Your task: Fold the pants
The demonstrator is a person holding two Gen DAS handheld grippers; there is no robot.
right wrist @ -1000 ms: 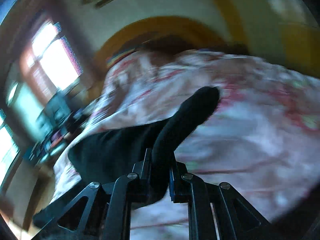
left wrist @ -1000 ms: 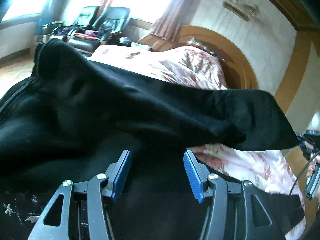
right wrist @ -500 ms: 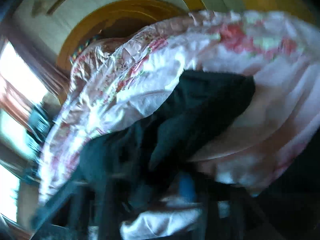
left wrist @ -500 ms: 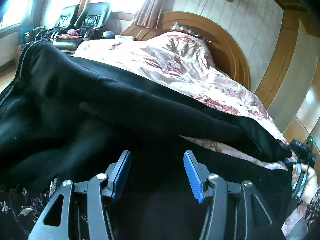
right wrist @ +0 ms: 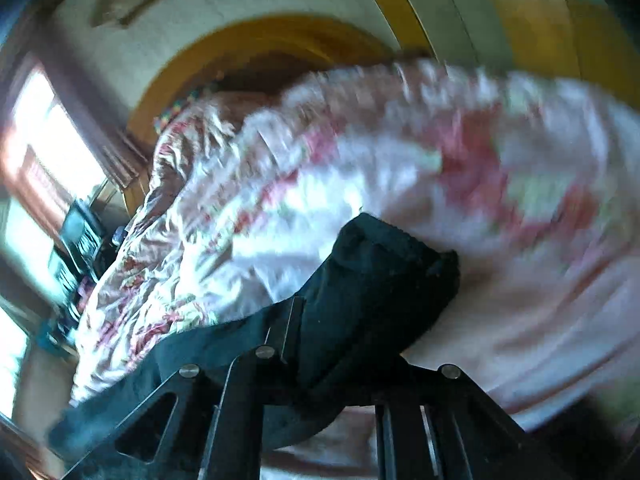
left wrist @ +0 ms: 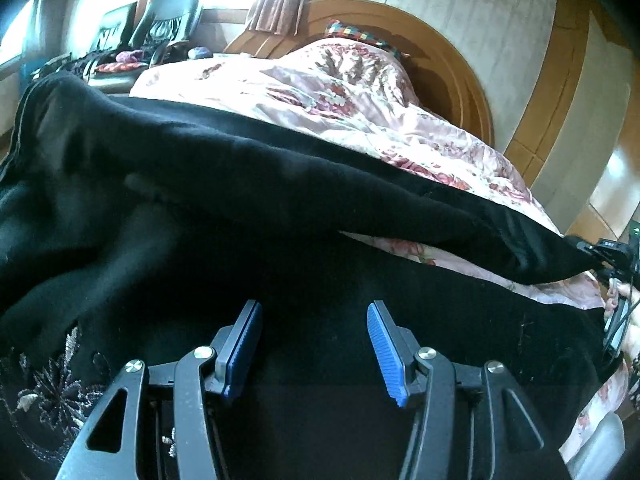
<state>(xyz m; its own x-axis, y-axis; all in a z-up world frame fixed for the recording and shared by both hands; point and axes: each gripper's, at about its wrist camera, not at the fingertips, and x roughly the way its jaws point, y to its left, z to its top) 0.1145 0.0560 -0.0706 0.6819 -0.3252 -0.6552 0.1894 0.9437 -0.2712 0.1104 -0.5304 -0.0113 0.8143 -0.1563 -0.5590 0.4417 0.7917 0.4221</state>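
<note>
I am folding black pants (left wrist: 248, 200) that are lying across a bed covered by a pink floral quilt (left wrist: 360, 92). My left tongs (left wrist: 314, 344) are standing released, blue pads spread wide apart with nothing between them, hovering just over the dark cloth near me. My right tongs (right wrist: 340, 344) are carrying the leg end of the pants: the black cloth is bunching up between the arms and spilling forward over the quilt. Their tips are buried under the fabric, so I am judging them clenched on the hem rather than seeing the pads meet.

I am expecting this fabric to handle soft and limp, fairly thick and fleecy, not slippery. It is sagging wherever it is unsupported, so a grip at a hem corner or a seam should hold better than a pinch in mid-panel, and the fold will need laying down flat rather than dropping.

The left view is showing me the long run of the garment, one leg draped as a ridge over the other with a sliver of quilt between, and the right tongs small at the far right edge. The right view is blurred, yet it alone is showing the gathered hem close up.
</note>
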